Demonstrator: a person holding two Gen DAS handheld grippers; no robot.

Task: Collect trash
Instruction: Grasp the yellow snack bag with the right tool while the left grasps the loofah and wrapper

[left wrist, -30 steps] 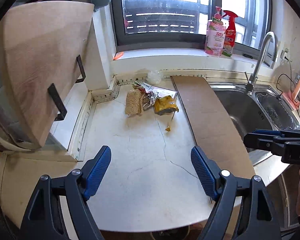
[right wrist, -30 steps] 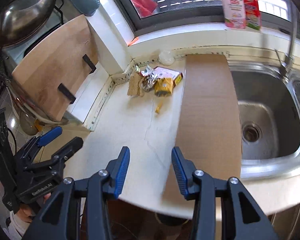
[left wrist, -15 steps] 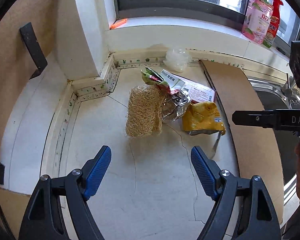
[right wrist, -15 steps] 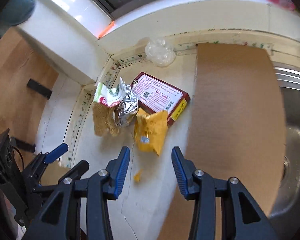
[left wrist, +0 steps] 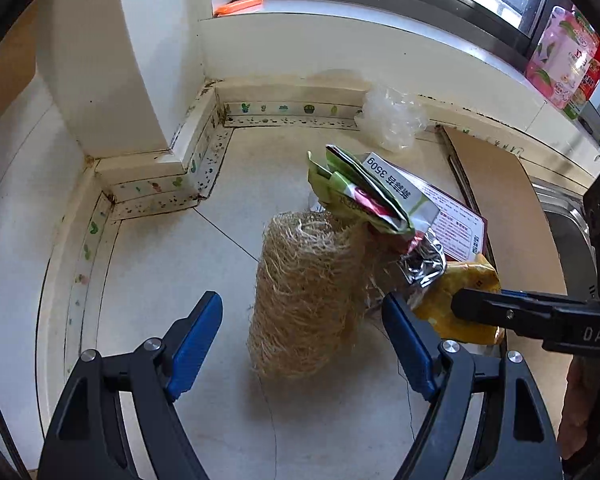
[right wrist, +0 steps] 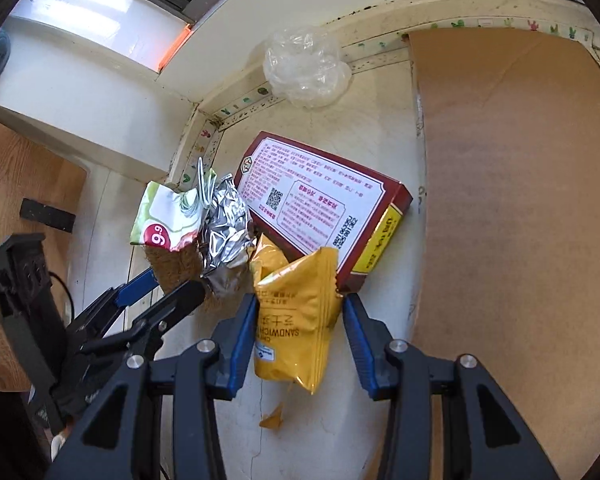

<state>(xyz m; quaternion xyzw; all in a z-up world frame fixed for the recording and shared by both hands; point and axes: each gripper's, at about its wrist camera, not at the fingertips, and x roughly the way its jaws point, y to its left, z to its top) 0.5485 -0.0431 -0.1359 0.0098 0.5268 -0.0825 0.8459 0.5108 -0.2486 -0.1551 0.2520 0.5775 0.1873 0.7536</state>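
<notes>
A trash pile lies on the pale counter (left wrist: 160, 280) near the wall corner. My left gripper (left wrist: 302, 340) is open, its blue pads either side of a straw-coloured fibre scrub (left wrist: 304, 300) without touching it. A crumpled green foil-lined wrapper (left wrist: 364, 196) rests on the scrub's far end. My right gripper (right wrist: 300, 332) is open too and straddles a yellow snack wrapper (right wrist: 296, 320) lying flat. Its left pad is at the wrapper's edge. Behind lie a red box (right wrist: 320, 204), the green wrapper (right wrist: 168, 216) and the left gripper (right wrist: 176, 282). The right gripper (left wrist: 472, 300) hovers over the yellow wrapper (left wrist: 456, 292).
A clear plastic bag (right wrist: 304, 68) sits against the back wall. A brown cardboard sheet (right wrist: 512, 220) covers the counter to the right, beside the steel sink (left wrist: 568, 232). A small yellow scrap (right wrist: 272, 420) lies near the right gripper. A wooden board (right wrist: 16, 184) stands at left.
Both grippers have come forward and down to the pile. The left now brackets the fibre scrub, the right the yellow wrapper. Neither pair of jaws has changed its width.
</notes>
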